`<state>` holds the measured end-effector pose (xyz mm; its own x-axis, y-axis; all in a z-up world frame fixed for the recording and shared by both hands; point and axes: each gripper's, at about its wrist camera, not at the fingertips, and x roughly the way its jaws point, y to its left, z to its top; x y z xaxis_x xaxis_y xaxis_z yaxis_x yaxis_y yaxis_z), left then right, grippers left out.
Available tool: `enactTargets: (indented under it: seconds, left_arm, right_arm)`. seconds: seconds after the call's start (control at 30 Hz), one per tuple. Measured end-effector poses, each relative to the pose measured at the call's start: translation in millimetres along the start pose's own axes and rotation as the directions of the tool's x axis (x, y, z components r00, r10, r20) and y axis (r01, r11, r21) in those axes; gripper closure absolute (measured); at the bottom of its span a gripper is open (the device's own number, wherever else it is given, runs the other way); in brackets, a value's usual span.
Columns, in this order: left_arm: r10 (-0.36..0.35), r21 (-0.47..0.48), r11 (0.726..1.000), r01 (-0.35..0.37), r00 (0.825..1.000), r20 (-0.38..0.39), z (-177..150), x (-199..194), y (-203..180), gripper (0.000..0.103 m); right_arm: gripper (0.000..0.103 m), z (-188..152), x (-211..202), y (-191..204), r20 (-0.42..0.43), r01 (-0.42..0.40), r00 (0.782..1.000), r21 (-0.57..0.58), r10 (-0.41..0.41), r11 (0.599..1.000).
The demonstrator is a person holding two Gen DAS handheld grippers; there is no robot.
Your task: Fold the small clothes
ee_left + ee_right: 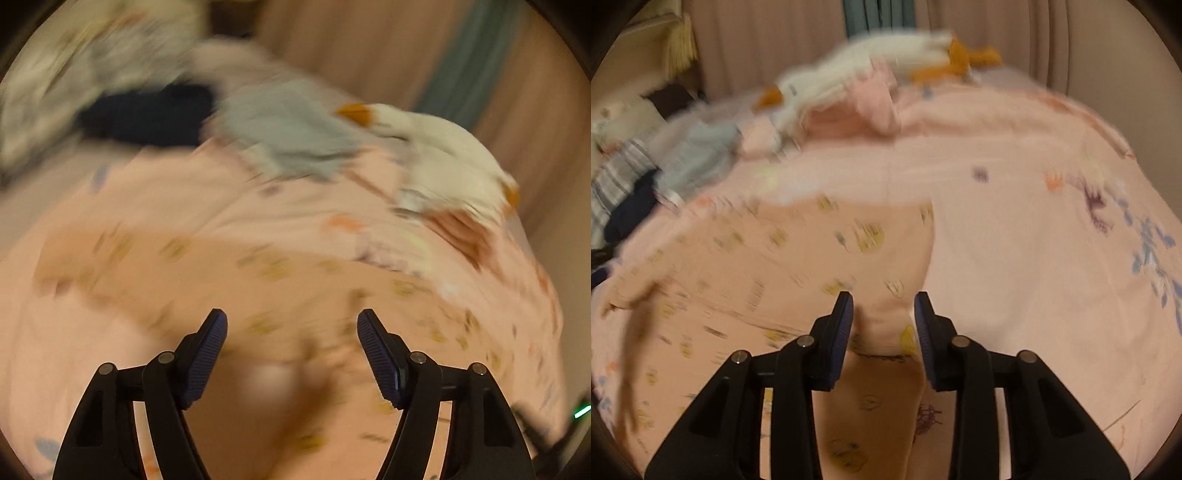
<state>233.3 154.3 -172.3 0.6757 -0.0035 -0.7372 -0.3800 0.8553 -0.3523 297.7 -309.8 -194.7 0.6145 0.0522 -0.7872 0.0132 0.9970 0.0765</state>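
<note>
A peach garment with small yellow prints [798, 266] lies spread on the pink bed sheet [1015, 240]. It also shows in the left wrist view [229, 280], blurred by motion. My left gripper [291, 325] is wide open and empty above the garment. My right gripper [883, 306] has its jaws partly closed, with a fold of the garment's edge [882, 325] between them; whether the pads pinch it is unclear.
A heap of other clothes lies at the far side: a light blue piece [288, 136], a dark navy piece [147, 118] and a patterned white one [92, 66]. A white plush goose with orange beak [871, 70] lies by the curtains [768, 40].
</note>
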Motion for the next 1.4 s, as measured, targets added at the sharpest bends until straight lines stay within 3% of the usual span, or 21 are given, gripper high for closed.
enactTargets:
  seconds: [0.07, 0.13, 0.17, 0.2, 0.27, 0.3, 0.43, 0.6, 0.63, 0.67, 0.7, 0.73, 0.8, 0.87, 0.9, 1.03, 1.13, 1.2, 1.27, 1.33, 1.4]
  left_arm:
    - [-0.005, -0.111, 0.994, -0.004, 0.996, -0.084, 2, 10, 48, 0.031]
    - [0.001, -0.289, 0.957, -0.037, 0.992, -0.126, 3, 14, 103, 0.031]
    - [-0.032, -0.416, 0.909, -0.018, 0.993, -0.113, 3, 12, 135, 0.031]
    - [-0.114, -0.519, 0.853, 0.059, 0.991, -0.075, 2, 10, 160, 0.031]
    - [-0.274, -0.643, 0.736, 0.211, 0.962, 0.002, 0, 7, 195, 0.03]
    - [-0.303, -0.676, 0.694, 0.246, 0.952, 0.035, 0, 5, 209, 0.028]
    - [-0.22, -0.699, 0.676, 0.235, 0.969, 0.113, 3, 2, 235, 0.02]
    - [-0.296, -0.713, 0.604, 0.357, 0.931, 0.215, 10, 9, 247, 0.02]
    - [-0.303, -0.694, 0.605, 0.39, 0.919, 0.252, 14, 9, 248, 0.028]
    - [-0.296, -0.673, 0.618, 0.407, 0.913, 0.28, 18, 10, 249, 0.045]
    - [-0.265, -0.66, 0.651, 0.375, 0.927, 0.266, 26, 16, 246, 0.055]
    - [-0.217, -0.648, 0.697, 0.305, 0.952, 0.215, 37, 22, 242, 0.072]
    - [-0.106, -0.553, 0.815, 0.171, 0.983, 0.149, 52, 26, 228, 0.079]
    - [-0.029, -0.422, 0.903, 0.083, 0.991, 0.133, 55, 21, 214, 0.087]
    - [0.009, -0.366, 0.929, 0.045, 0.989, 0.145, 54, 15, 205, 0.09]
    - [-0.136, -0.378, 0.901, 0.212, 0.967, 0.217, 57, 0, 194, 0.091]
    - [-0.068, -0.229, 0.965, 0.129, 0.965, 0.254, 63, -19, 143, 0.091]
    - [-0.104, -0.096, 0.987, 0.131, 0.964, 0.246, 61, -22, 83, 0.091]
    - [-0.233, -0.025, 0.97, 0.244, 0.949, 0.212, 58, -18, 35, 0.091]
    - [-0.393, 0.015, 0.918, 0.396, 0.904, 0.172, 42, -16, -23, 0.091]
    - [-0.469, 0.106, 0.88, 0.463, 0.882, 0.039, 14, -10, -84, 0.077]
  right_arm:
    - [0.07, -7, 29, -17, -0.146, 0.01, 0.989, 0.118, 0.008, 0.993]
    - [0.071, -12, 26, -28, -0.101, -0.055, 0.992, 0.163, 0.072, 0.985]
    - [0.07, -11, 24, -30, -0.106, -0.062, 0.991, 0.152, 0.078, 0.986]
    - [0.068, -11, 23, -30, -0.108, -0.061, 0.991, 0.145, 0.077, 0.988]
    - [0.065, -15, 22, -29, -0.101, -0.064, 0.992, 0.139, 0.078, 0.988]
    - [0.065, -17, 22, -29, -0.094, -0.063, 0.993, 0.132, 0.075, 0.989]
    - [0.059, -19, 23, -19, -0.075, -0.024, 0.997, 0.06, 0.029, 0.998]
    - [0.048, -17, 28, -16, -0.062, 0.007, 0.998, 0.028, -0.005, 1.0]
    - [0.046, -17, 29, -15, -0.06, 0.011, 0.998, 0.024, -0.01, 1.0]
    - [0.044, -17, 29, -14, -0.058, 0.014, 0.998, 0.02, -0.013, 1.0]
    - [0.044, -17, 30, -14, -0.054, 0.015, 0.998, 0.015, -0.014, 1.0]
    - [0.043, -18, 29, -14, -0.051, 0.011, 0.999, 0.016, -0.01, 1.0]
    - [0.043, -19, 29, -16, -0.044, -0.005, 0.999, 0.019, 0.006, 1.0]
    - [0.042, -19, 29, -19, -0.039, -0.025, 0.999, 0.018, 0.025, 1.0]
    - [0.042, -20, 29, -19, -0.039, -0.027, 0.999, 0.019, 0.028, 0.999]
    - [0.037, -18, 31, -15, -0.033, -0.006, 0.999, 0.001, 0.006, 1.0]
    - [0.036, -17, 32, -13, -0.034, 0.006, 0.999, -0.008, -0.007, 1.0]
    - [0.036, -17, 32, -14, -0.034, -0.001, 0.999, -0.001, 0.001, 1.0]
    - [0.036, -17, 32, -16, -0.034, -0.006, 0.999, 0.005, 0.006, 1.0]
    - [0.036, -17, 32, -17, -0.032, -0.011, 0.999, 0.009, 0.011, 1.0]
    - [0.036, -18, 31, -19, -0.029, -0.024, 0.999, 0.019, 0.025, 1.0]
